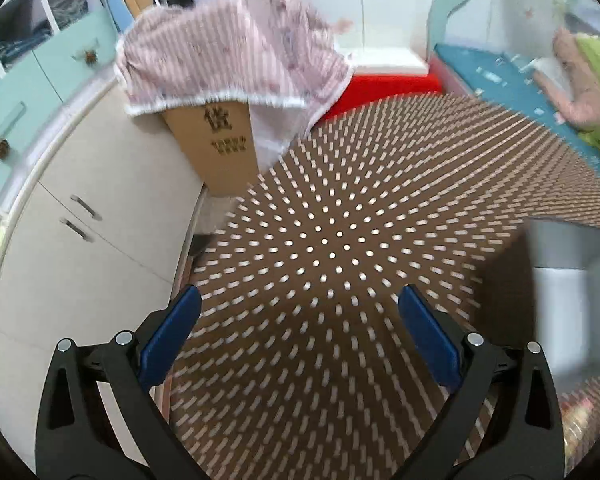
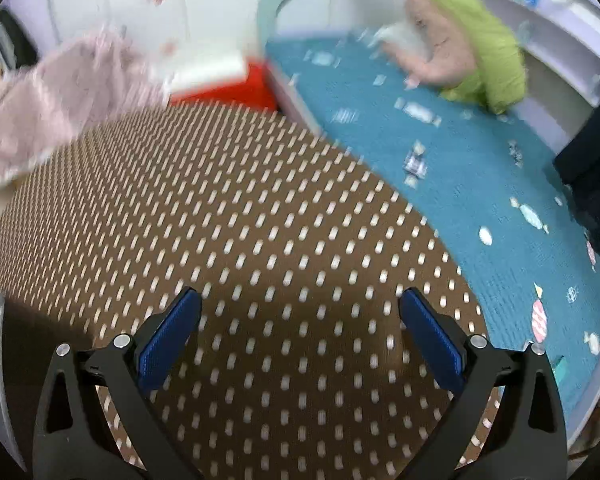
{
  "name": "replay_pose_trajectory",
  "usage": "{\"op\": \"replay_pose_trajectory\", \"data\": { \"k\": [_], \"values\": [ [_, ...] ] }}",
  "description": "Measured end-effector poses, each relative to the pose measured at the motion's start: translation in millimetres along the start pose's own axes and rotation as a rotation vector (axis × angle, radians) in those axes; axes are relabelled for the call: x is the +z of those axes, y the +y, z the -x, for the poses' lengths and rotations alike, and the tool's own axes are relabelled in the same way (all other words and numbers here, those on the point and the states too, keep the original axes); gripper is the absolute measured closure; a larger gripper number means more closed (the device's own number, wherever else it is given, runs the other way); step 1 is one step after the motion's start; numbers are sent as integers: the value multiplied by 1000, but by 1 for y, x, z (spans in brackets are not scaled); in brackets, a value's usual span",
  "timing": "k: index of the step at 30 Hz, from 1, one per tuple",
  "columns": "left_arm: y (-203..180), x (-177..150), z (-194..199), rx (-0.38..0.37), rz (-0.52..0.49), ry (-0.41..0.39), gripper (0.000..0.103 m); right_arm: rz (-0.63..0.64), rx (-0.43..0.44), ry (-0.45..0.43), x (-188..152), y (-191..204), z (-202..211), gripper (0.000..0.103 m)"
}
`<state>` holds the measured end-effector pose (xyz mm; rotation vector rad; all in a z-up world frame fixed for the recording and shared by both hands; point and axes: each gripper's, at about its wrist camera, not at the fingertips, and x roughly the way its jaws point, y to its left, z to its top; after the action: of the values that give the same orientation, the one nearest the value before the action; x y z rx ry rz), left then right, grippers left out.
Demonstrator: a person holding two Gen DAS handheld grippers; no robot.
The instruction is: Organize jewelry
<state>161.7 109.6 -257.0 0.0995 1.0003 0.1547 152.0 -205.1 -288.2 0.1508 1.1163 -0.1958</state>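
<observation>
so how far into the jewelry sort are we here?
Nothing looks done. Left gripper and right gripper are both open and empty over the brown polka-dot cloth. No jewelry shows in either blurred view, so finding, picking and sorting it all remains.

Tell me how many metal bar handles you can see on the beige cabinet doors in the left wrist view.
2: one handle on the upper door of the beige cabinet, the other handle just below on the next door. More may lie out of view.
</observation>
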Motion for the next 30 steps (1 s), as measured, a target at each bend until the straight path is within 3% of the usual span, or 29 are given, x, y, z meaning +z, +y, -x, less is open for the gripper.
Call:
{"op": "replay_pose_trajectory", "data": {
  "k": [4, 8, 14, 19, 30],
  "values": [
    [7, -9, 87, -84, 20, 28, 5, 130, 52, -91, -10, 18, 94, 9],
    [-1, -15, 187, -141, 23, 17, 5, 153, 141, -119, -22, 29, 180, 8],
    [-21, -13, 289, -162, 17, -125, 5, 151, 202, -222, -30, 30, 296, 8],
    [-29, -6, 337, -152, 8, -265, 5, 129, 220, -333, -35, 26, 337, 8],
    [-41, -1, 357, -161, -9, -330, 5, 139, 205, -443, -40, 17, 353, 8]
  ]
}}
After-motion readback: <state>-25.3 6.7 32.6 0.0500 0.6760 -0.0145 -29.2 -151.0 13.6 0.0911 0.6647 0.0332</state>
